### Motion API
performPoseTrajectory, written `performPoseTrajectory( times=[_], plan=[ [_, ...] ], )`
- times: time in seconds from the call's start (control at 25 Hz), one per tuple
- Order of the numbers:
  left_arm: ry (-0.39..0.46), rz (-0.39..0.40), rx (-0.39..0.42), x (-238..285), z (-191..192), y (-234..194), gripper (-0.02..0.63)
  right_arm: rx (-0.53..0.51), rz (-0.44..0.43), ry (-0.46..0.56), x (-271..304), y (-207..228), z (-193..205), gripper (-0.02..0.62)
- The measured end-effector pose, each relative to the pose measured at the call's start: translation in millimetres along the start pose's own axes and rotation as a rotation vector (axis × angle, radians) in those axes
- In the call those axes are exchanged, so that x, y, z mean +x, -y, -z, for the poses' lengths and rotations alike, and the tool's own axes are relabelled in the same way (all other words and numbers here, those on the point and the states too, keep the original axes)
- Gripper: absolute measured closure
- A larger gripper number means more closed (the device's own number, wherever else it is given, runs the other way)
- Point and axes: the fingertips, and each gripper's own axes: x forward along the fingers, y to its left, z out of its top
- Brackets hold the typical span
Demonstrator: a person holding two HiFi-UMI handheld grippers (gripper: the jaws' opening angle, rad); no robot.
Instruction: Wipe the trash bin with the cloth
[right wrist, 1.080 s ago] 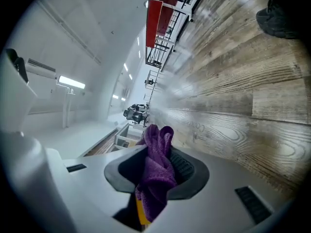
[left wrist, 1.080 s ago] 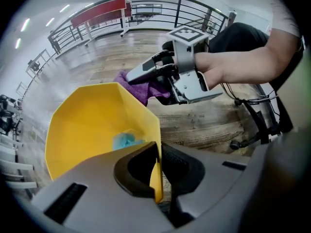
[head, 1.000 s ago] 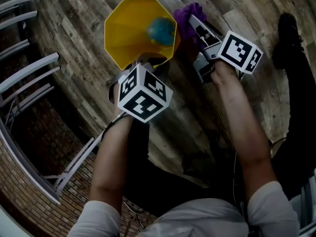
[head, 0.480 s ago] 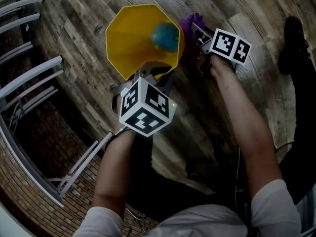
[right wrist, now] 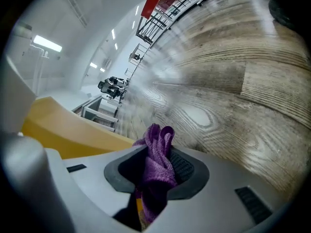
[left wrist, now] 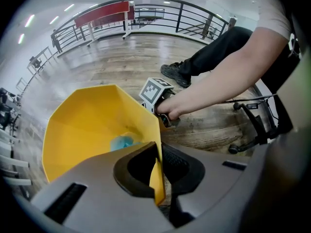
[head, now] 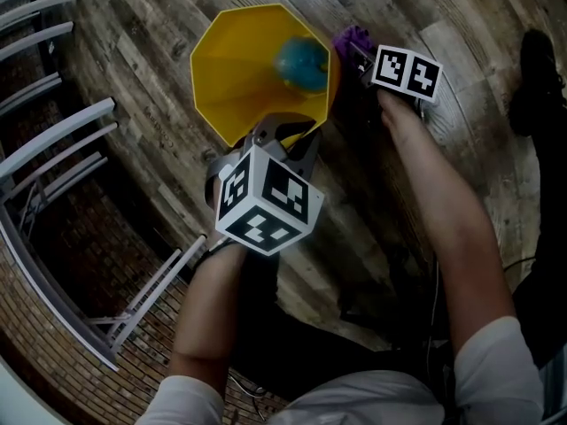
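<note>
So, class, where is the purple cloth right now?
In the head view's upper right, the purple cloth is clamped in the right gripper, just beside the right-hand wall of the yellow trash bin.

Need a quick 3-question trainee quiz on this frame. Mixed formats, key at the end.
1. What does the right claw pinch? A) a brush B) a purple cloth C) nothing
2. True or false: the left claw is open and clear of the yellow trash bin.
3. Fill in: the object lying inside the bin is ___ in colour.
Key: 1 B. 2 False: it is shut on the bin's wall. 3 Blue.
</note>
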Motion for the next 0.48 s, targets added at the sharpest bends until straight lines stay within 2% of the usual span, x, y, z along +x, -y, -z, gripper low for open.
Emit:
performPoseTrajectory(
  times=[0.32, 0.48],
  plan=[
    [0.009, -0.01, 0.002, -0.9, -1.1, -0.9, 0.589, -0.104, 0.131, -0.075, 15.1, 28.2, 17.9, 0.48],
    [0.009, -0.018, 0.006, -1.0, 0.7, 0.8, 0.588, -0.138, 0.152, -0.079, 8.5, 29.2, 16.7, 0.48]
  ],
)
